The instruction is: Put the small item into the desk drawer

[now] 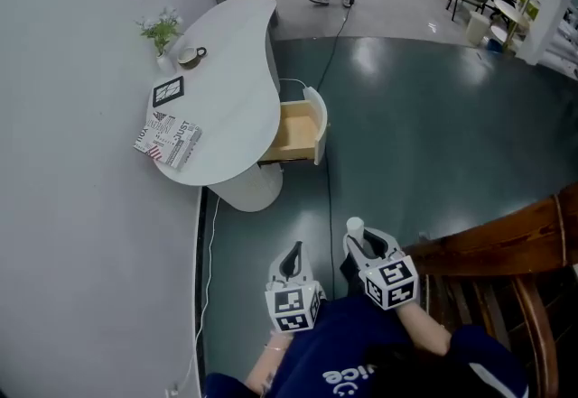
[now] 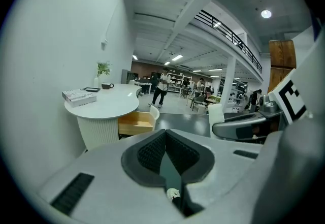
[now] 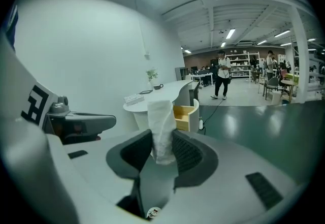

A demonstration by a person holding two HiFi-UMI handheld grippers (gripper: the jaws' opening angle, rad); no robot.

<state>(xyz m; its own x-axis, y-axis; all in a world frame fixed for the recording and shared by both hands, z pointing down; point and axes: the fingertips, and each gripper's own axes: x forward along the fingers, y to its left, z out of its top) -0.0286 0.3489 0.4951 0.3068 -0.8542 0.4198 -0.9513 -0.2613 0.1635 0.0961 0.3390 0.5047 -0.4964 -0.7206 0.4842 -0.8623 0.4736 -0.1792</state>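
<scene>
The right tongs [image 3: 162, 142] pinch the white wad [image 3: 161, 116] low down (it looks soft, light, crushable: grip gently); left tongs [image 2: 166, 139] pressed together, empty.

A small white crumpled paper-like wad [image 3: 161, 129] stands upright, pinched between the jaws of the right gripper [image 3: 162, 146]. The light wooden drawer with a white front [image 1: 293, 133] stands pulled open, well apart from it.

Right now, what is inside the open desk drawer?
The drawer shows only bare wooden bottom and walls; its rear part is covered by the desk top, so that is unseen.
</scene>
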